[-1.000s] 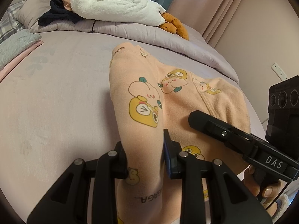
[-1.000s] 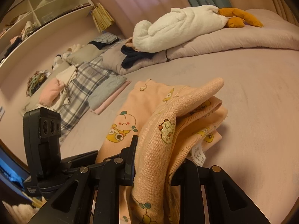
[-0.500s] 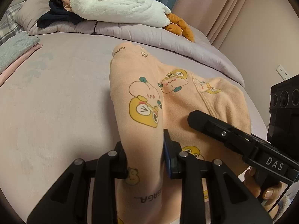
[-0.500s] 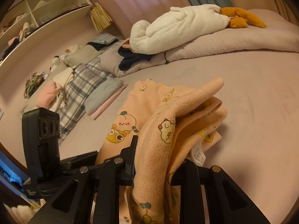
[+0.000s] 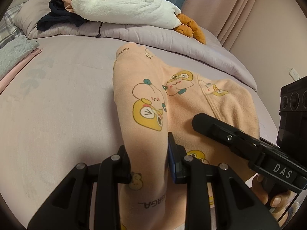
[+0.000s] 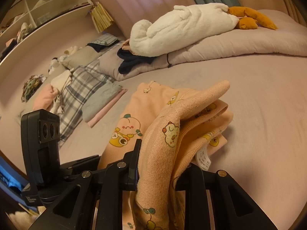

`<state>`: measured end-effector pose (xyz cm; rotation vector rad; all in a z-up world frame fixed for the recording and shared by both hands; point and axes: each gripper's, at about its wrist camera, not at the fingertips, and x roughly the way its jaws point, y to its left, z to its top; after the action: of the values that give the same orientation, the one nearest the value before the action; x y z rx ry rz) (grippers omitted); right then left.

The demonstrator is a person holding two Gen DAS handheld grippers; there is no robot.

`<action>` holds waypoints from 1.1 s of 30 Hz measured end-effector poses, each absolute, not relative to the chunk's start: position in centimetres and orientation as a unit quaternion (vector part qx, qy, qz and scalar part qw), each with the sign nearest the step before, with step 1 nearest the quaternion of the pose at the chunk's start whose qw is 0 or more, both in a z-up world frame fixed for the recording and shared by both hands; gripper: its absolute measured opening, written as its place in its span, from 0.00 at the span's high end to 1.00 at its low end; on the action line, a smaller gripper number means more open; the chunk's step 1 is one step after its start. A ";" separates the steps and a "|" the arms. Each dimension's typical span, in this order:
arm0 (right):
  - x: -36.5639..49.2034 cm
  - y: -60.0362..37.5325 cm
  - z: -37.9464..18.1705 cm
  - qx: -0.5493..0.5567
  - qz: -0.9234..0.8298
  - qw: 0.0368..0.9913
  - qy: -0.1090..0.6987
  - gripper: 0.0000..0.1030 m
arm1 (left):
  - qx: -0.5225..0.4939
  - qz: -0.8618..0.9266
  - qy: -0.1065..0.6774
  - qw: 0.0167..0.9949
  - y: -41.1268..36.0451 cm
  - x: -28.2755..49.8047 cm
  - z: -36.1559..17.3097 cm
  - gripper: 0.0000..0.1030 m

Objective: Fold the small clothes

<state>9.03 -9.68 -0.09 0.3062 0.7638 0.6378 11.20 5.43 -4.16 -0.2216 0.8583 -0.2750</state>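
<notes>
left wrist view: the left gripper (image 5: 147, 164) had its jaws drawn narrow and pinched on a raised fold of the peach printed garment (image 5: 178, 99), the cloth passing up between the two fingers (image 5: 173, 161). the garment ran straight ahead from the jaws, its long axis pointing toward the rolled duvet (image 5: 134, 32) with the white plush toy (image 5: 122, 5) lying on it at the far edge of the bed (image 5: 57, 99). the far end lay on the sheet; the near end was lifted. the right gripper (image 5: 199, 120) reached in from the right, just beside, over the garment's right half, a hand (image 5: 268, 193) on its handle. right wrist view: the right gripper (image 6: 159, 164) likewise had narrow jaws, clamped on a bunched stack of the garment's layers (image 6: 172, 134), a care label (image 6: 203, 158) hanging near the right finger. the cloth sloped away forward and to the left, down onto the sheet. the left gripper's camera block (image 6: 41, 140) stood at the left. folded items (image 6: 99, 103) lay well apart to the left. judgement: both hands sat at the same near end, so the coming fold likely depended on carrying that end forward along the long axis.
</notes>
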 end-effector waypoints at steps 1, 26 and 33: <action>9.3 -9.6 -0.1 0.146 0.305 0.867 0.365 0.76 | -0.106 -0.132 0.414 0.894 5.4 11.3 -4.2 0.73; 11.2 -9.3 -0.6 0.142 0.305 0.865 0.372 0.76 | -0.091 -0.119 0.417 0.896 5.3 13.0 -4.9 0.73; 12.1 -9.3 -1.4 0.143 0.303 0.864 0.377 0.76 | -0.088 -0.119 0.423 0.894 5.3 13.6 -5.4 0.73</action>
<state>12.12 -9.35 -1.36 0.2992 0.7897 0.6346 13.61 5.29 -5.40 -0.1834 0.8764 -0.2465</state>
